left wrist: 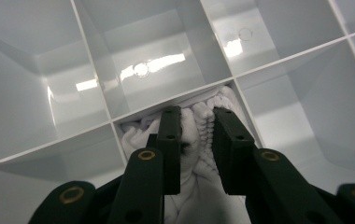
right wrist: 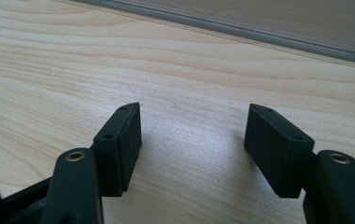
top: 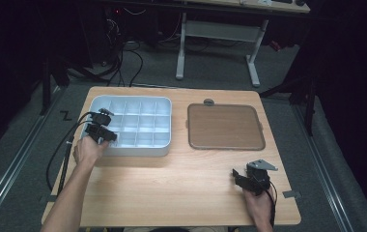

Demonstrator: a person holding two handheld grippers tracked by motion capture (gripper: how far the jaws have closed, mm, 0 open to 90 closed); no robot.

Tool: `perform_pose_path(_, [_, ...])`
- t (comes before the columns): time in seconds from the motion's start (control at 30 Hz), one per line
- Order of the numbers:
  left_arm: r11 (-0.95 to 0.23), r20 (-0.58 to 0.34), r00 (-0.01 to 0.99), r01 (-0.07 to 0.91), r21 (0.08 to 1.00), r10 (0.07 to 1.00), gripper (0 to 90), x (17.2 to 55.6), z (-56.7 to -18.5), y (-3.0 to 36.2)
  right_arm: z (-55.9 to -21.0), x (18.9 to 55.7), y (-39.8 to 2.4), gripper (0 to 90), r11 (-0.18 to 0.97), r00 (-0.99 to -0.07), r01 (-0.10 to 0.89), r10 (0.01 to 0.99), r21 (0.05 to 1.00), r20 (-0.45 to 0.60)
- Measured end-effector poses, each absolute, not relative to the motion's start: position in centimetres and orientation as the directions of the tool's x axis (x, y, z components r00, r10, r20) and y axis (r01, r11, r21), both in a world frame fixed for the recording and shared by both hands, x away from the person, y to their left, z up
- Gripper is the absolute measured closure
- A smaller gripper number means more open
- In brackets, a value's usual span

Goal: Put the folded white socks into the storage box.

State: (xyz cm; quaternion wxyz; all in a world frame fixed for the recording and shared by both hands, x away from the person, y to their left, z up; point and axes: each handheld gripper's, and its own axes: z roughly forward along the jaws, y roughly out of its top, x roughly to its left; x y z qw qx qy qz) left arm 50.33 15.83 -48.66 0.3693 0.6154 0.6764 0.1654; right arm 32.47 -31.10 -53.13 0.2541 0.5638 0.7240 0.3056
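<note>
At centre left, I have my left gripper (left wrist: pixel 198 126) clamped on a white knitted cloth (left wrist: pixel 199 140) inside the pale grey compartmented plastic tray (top: pixel 164 126). At lower right, my right gripper (right wrist: pixel 194 140) rests, jaws apart, over the wooden table (top: pixel 172 183). No readable writing.

Pale grey-white compartment tray (top: pixel 162 104) on light wood-grain table (top: pixel 172 179); brown lid w/ grey rim (top: pixel 225 126) right of tray. White knit cloth (left wrist: pixel 198 126) in tray. Both grippers black.
</note>
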Motion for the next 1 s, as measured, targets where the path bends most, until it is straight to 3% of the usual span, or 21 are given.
perform_pose_path(0.2, [0.207, -0.318, 0.026, 0.707, 0.676, 0.948, 70.4, 50.3, -48.3, 16.2, -53.1, 32.5, -31.1, 36.9, 0.177, -0.235, 0.661, 0.972, 0.729, -0.022])
perform_pose_path(0.5, [0.316, -0.441, 0.063, 0.609, 0.728, 0.895, 59.3, 48.7, -44.5, 17.8, -53.1, 32.5, -31.1, 36.9, 0.177, -0.236, 0.661, 0.972, 0.729, -0.022])
perform_pose_path(1.0, [0.358, -0.476, 0.128, 0.5, 0.789, 0.87, 49.0, 44.2, -41.8, 19.2, -53.1, 32.5, -31.1, 36.9, 0.177, -0.236, 0.661, 0.971, 0.729, -0.022])
